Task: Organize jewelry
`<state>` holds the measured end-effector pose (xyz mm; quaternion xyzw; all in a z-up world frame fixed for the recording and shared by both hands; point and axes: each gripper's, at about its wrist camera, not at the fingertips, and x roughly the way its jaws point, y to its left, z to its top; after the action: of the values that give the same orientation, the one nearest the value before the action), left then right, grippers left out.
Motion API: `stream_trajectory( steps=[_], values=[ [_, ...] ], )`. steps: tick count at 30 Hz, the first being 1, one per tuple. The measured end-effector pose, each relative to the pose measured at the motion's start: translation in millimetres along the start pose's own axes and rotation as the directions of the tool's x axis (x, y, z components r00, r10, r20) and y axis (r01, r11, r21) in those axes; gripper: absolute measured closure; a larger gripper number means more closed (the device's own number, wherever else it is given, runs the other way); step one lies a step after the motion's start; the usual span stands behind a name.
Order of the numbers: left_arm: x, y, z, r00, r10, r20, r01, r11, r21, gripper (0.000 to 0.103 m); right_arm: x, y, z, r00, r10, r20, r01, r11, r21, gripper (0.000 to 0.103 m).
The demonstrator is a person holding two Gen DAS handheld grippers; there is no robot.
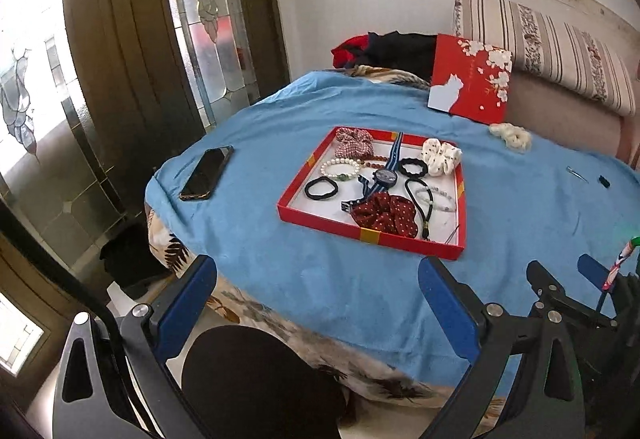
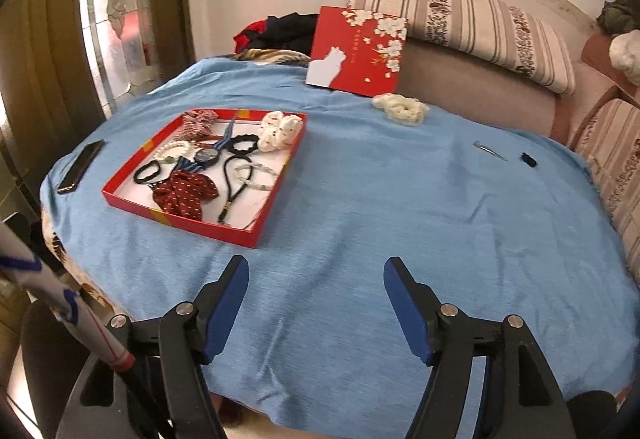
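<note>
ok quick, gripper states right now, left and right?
Left gripper: open, holding nothing, near the table edge, short of the red tray.
Right gripper: open, empty, over the blue cloth.

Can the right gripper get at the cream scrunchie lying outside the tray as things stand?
Probably yes. The right gripper is open and empty, and only bare blue cloth lies between it and the cream scrunchie, which sits apart from the red tray.

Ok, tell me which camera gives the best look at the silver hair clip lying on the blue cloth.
Right wrist view: the silver hair clip lies open to view on the blue cloth, beside a small black piece. The left wrist view shows it only smaller, near the frame's right edge.
</note>
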<state>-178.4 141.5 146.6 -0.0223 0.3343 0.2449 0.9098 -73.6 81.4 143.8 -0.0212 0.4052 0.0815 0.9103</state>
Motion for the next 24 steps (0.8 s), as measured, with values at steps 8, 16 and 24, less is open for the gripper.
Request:
stream_trajectory(
  steps=[8,16,24],
  values=[
    [26,0,0,0.998,-0.045,-0.037,0.045,0.999,0.012,0.003,14,11,-3,0.998,-0.018,-0.066,0.019,1.000,0.005,0.026],
    [81,9,7,0.994,-0.047,-0.096,0.048,0.999,0.010,0.003,57,35,16,0.991,-0.012,-0.135,0.009,1.000,-0.022,0.025],
    [122,16,8,0.986,-0.056,-0.156,0.056,0.998,-0.003,0.003,85,52,29,0.989,-0.011,-0.146,0.007,1.000,-0.029,0.025]
  ],
)
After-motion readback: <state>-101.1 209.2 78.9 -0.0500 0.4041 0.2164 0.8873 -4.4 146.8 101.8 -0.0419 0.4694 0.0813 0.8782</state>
